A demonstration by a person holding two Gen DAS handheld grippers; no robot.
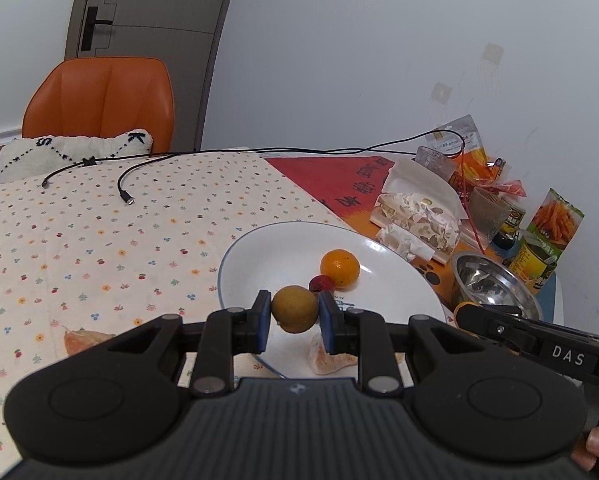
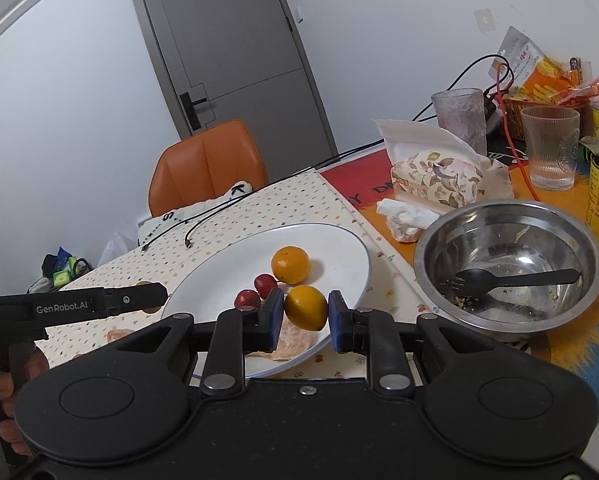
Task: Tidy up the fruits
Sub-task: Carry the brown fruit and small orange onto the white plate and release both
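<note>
Left hand-held gripper [image 1: 294, 322] clamping brownish fruit [image 1: 294, 309], right hand-held gripper [image 2: 304, 320] clamping yellow fruit [image 2: 306, 307], both above white plate [image 2: 339, 248]

Table [image 1: 79, 240] in floral cloth, bearing white plate [image 1: 259, 248], steel bowl [image 2: 507, 216], tissue pack [image 2: 439, 180], cables [image 1: 123, 184].

A steel bowl [image 2: 507, 264] sat right of the spread, black spoon [image 2: 515, 280] inside; tissue pack [image 2: 439, 180], ribbed glass [image 2: 551, 148] and orange chair [image 1: 99, 100] stood behind.

Shiny steel bowl [image 2: 539, 216], glossy white plate [image 2: 339, 252], matt black plastic spork [image 2: 519, 278], printed cloth [image 1: 99, 248] on the table.
</note>
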